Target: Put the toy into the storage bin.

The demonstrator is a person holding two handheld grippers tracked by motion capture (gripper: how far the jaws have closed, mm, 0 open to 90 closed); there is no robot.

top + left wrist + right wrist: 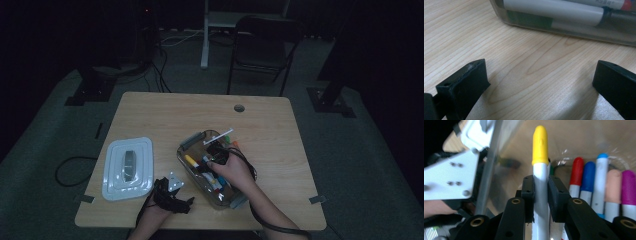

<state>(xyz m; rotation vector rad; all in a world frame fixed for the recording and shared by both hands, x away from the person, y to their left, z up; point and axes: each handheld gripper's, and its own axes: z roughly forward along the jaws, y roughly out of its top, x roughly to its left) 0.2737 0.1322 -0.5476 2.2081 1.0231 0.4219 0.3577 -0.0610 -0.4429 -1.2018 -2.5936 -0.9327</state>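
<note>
My right gripper (540,188) has its jaws clamped on the white barrel of a yellow-capped marker (540,146), held over the clear container (186,142) with the other markers (599,185) lined up beside it. My left gripper (541,85) rests on the wooden table (524,57) with jaws spread wide, just beside the container's wall. The white lid (127,167) lies to the left.

You have a yellow-capped marker (540,152) with a white barrel clamped between your right gripper's (540,192) jaws. It sits inside the clear bin (192,142) alongside red, blue, pink and purple markers (599,185).
</note>
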